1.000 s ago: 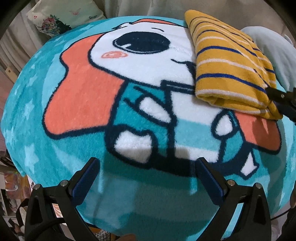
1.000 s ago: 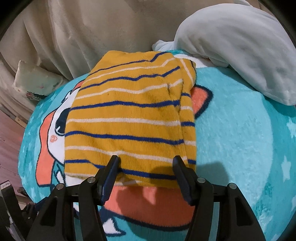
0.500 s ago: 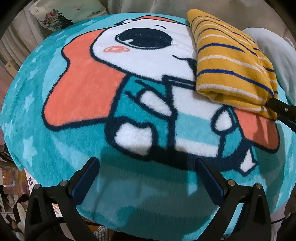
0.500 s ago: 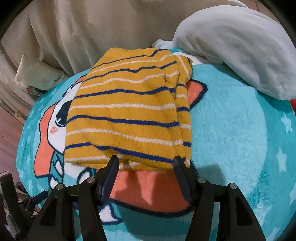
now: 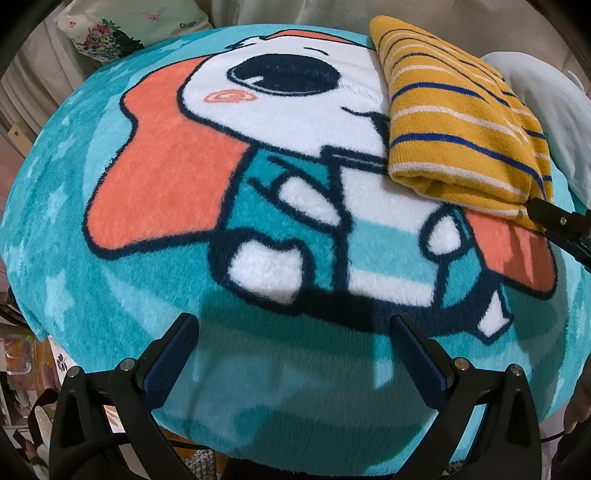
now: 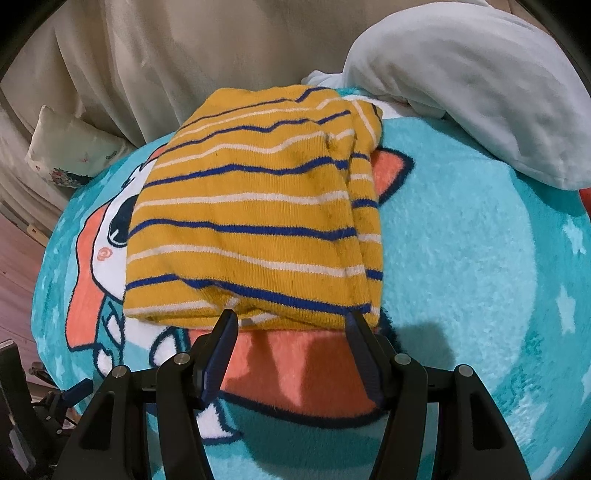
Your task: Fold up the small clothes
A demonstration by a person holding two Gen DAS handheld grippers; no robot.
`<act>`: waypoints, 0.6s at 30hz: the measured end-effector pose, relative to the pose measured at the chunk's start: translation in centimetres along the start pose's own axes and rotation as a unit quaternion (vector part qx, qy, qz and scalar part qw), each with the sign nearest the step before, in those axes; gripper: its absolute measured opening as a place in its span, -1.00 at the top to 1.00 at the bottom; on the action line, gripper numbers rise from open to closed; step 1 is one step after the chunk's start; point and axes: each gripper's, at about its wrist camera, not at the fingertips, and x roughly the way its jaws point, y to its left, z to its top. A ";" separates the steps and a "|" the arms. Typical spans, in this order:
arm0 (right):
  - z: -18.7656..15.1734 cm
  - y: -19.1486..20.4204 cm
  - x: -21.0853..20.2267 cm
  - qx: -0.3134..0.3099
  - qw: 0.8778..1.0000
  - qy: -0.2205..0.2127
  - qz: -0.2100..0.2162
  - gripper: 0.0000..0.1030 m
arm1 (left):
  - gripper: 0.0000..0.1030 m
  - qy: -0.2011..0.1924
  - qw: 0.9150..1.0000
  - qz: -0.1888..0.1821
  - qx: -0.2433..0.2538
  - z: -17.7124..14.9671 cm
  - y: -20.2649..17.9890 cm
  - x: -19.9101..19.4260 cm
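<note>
A mustard-yellow knit garment (image 6: 255,229) with blue and white stripes lies folded into a thick rectangle on a teal cartoon blanket (image 6: 461,266). My right gripper (image 6: 291,321) is open, its two fingertips just at the garment's near folded edge, with nothing pinched between them. In the left wrist view the same garment (image 5: 461,125) lies at the upper right, and the tip of the right gripper shows at the right edge beside its near corner. My left gripper (image 5: 293,332) is open and hovers over bare blanket (image 5: 155,158), well left of the garment.
A pale grey-white bundle of cloth (image 6: 480,77) lies behind the garment on the right. A floral cushion (image 5: 114,26) and beige curtain (image 6: 166,55) stand behind the blanket. The blanket's near edge drops off to clutter at the lower left.
The right gripper has drawn back toward me: the garment's near edge, which lay between the fingers, now sits at their tips. The left view has shifted slightly; the garment itself has not moved.
</note>
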 end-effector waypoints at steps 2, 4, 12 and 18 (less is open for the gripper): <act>-0.1 0.0 0.2 0.001 1.000 0.004 0.001 -0.27 | -1.00 0.000 1.000 0.000 0.000 0.0 0.0 0.0; -0.2 -0.1 0.4 0.002 1.000 0.007 0.001 -0.27 | -1.00 0.000 1.000 0.000 0.000 0.0 0.0 0.0; -0.5 -1.1 -0.4 0.015 1.000 0.008 0.015 -0.28 | -0.80 -0.055 0.996 -0.059 -0.023 1.4 1.6 -4.1; 2.8 -3.9 -5.4 0.048 0.995 -0.079 0.041 -0.40 | -0.80 -0.081 0.990 -0.108 -0.044 6.9 3.1 -5.7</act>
